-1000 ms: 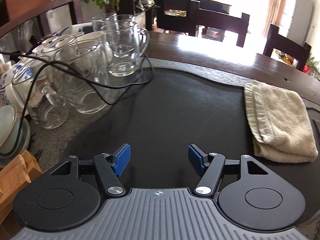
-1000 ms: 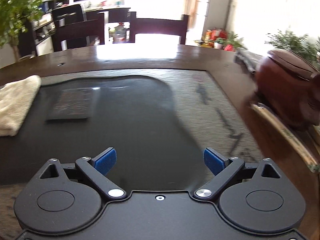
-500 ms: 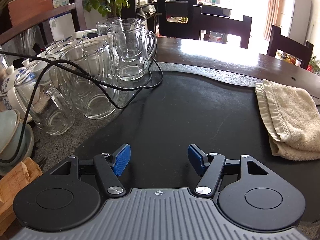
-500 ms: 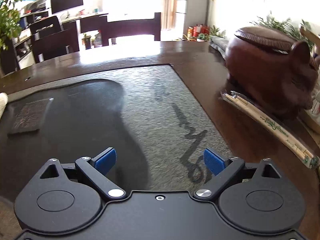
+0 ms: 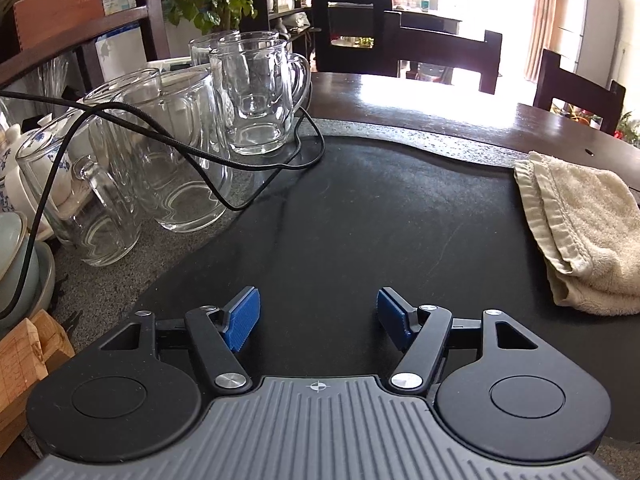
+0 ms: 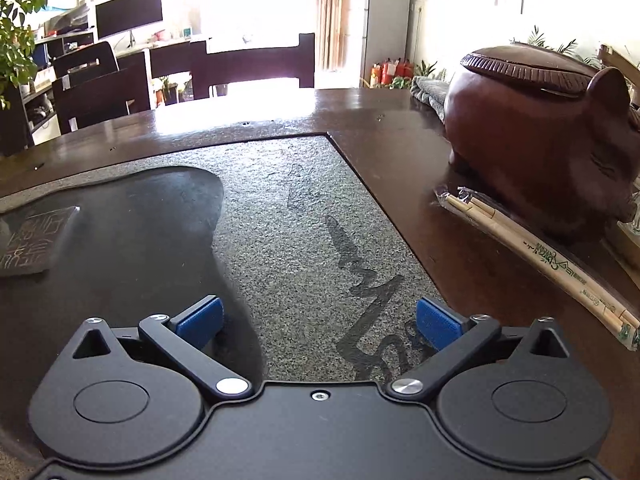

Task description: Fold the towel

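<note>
Towel [image 5: 584,236] folded, flat on the black slab [image 5: 360,220], right side of left wrist view.
Its long axis ran near-to-far, hemmed fold edge facing left toward the glass mugs [image 5: 256,92]. Left gripper [image 5: 318,318] had just been opening, jaws apart, nothing between them. Right gripper [image 6: 320,322] likewise just widened, empty, over the grey stone [image 6: 304,220]; wrapped chopsticks [image 6: 540,252] lay at right.

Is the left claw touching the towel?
Apart. The left wrist view shows the left claw open over bare black mat, with the towel lying well off to its right.
</note>
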The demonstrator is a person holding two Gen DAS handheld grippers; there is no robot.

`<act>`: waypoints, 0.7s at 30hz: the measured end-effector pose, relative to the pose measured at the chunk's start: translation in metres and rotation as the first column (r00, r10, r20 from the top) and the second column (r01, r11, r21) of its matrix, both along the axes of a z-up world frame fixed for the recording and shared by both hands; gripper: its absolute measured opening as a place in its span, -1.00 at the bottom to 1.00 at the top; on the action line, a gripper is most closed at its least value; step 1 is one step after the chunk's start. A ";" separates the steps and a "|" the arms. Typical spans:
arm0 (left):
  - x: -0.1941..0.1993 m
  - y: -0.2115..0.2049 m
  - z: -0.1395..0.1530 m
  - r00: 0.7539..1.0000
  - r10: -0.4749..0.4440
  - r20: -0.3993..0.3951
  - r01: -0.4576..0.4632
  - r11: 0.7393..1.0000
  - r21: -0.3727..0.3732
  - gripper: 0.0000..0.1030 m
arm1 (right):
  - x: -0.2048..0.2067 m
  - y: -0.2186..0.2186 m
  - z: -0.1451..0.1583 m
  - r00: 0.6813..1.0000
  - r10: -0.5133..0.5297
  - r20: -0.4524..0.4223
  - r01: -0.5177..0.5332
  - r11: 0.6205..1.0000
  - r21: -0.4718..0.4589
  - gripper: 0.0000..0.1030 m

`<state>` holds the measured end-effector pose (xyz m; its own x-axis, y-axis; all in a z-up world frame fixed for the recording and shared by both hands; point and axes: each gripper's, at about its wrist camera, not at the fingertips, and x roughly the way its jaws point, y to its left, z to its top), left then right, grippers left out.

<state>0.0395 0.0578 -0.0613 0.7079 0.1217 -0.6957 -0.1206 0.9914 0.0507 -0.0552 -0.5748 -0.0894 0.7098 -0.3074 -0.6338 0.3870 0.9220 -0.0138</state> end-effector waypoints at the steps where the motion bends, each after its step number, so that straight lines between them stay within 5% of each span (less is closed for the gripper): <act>1: 0.000 0.001 -0.001 1.000 0.008 0.003 -0.008 1.000 -0.003 0.48 | 0.002 -0.001 0.000 1.000 -0.001 0.000 0.001 1.000 0.000 1.00; 21: -0.005 0.008 -0.008 0.998 0.028 0.059 -0.029 1.000 0.002 0.83 | 0.003 0.000 0.000 1.000 -0.005 0.000 0.005 1.000 0.002 1.00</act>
